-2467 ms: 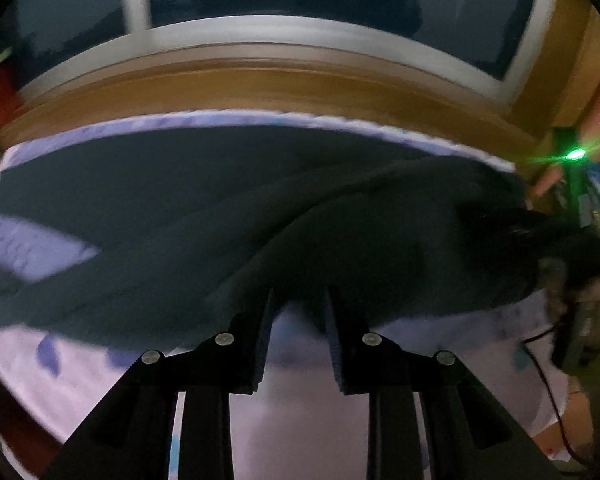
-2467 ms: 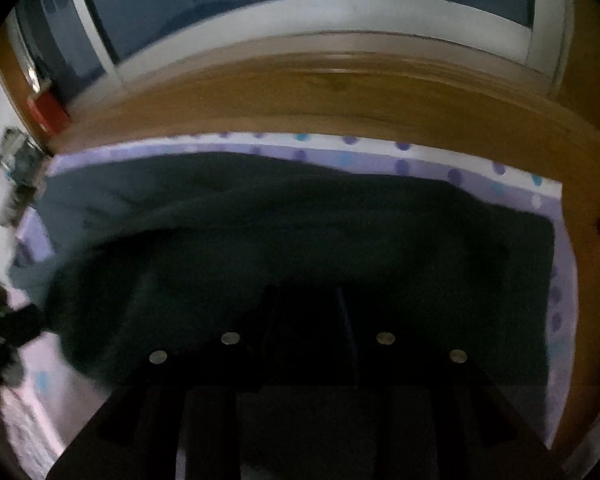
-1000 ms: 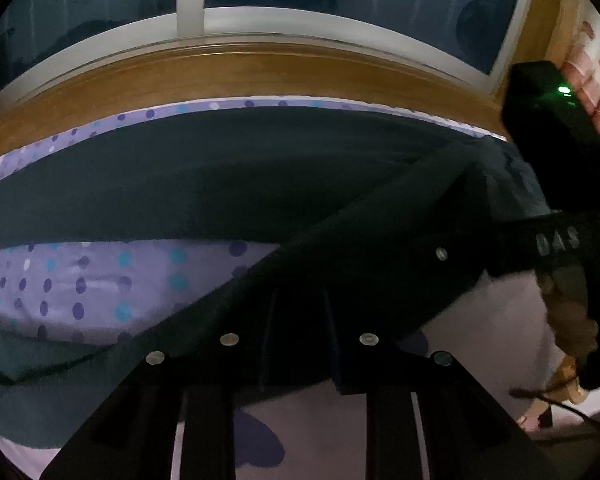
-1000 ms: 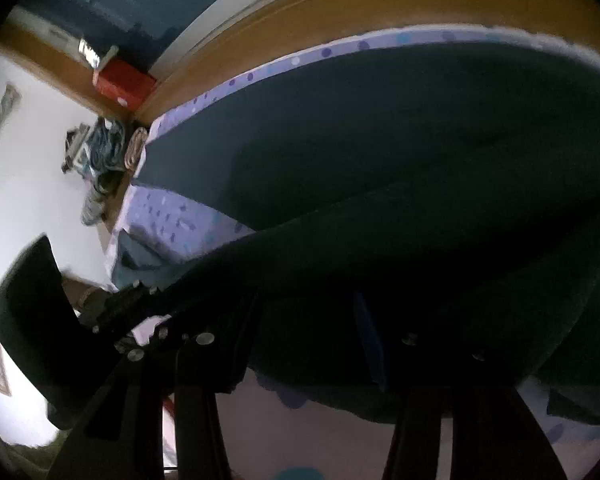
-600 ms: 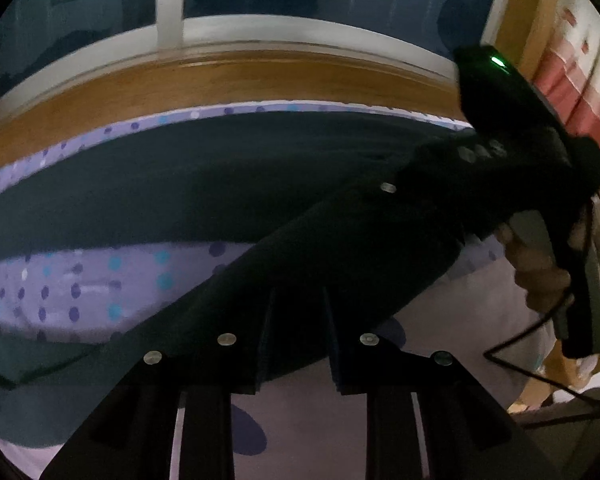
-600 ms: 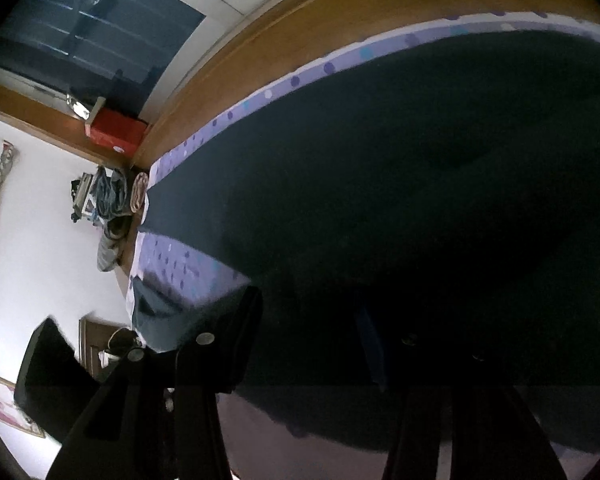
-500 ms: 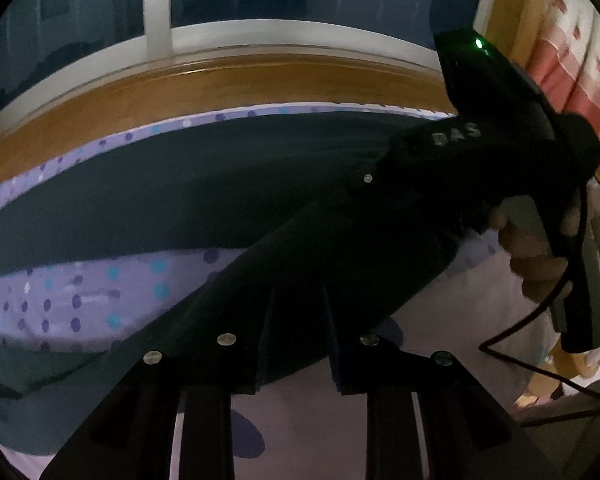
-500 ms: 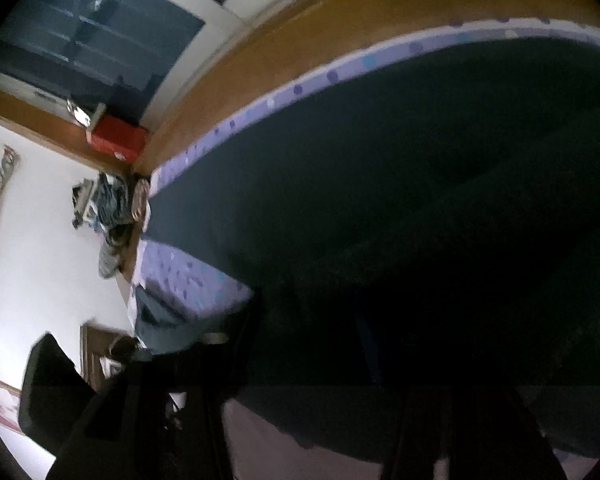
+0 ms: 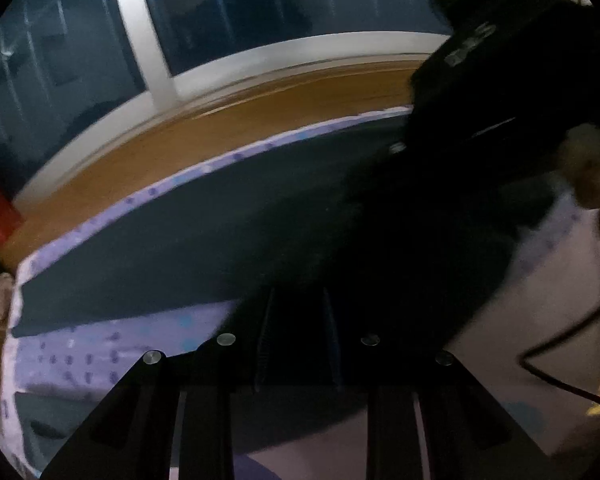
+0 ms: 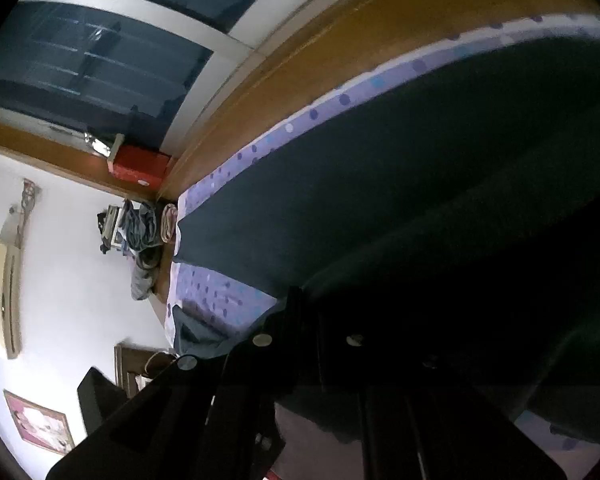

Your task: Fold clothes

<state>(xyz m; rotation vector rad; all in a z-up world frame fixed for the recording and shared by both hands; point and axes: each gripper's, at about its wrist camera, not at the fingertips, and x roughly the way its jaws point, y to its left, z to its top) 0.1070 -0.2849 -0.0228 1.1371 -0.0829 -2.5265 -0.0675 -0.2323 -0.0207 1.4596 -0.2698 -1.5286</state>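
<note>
A dark teal garment (image 9: 220,232) lies spread over a purple dotted bedsheet (image 9: 80,356). One fold of it is lifted toward both cameras. My left gripper (image 9: 298,320) is shut on that fold, and the cloth drapes over its fingers. In the right wrist view the garment (image 10: 380,184) fills the right half. My right gripper (image 10: 308,320) has its jaws closing tight, and dark cloth is pinched between the pads. Its black body (image 9: 480,100) shows at the upper right of the left wrist view, held by a hand (image 9: 592,172).
A wooden ledge (image 9: 220,136) and a window run along the far side of the bed. A red box (image 10: 140,168) and a heap of clothes (image 10: 140,232) sit at the bed's far corner by a white wall. A black cable (image 9: 560,376) hangs at the right.
The right gripper's jaws have closed on the garment's fold. Both views have rolled, and the right gripper has climbed toward the top right of the left wrist view.
</note>
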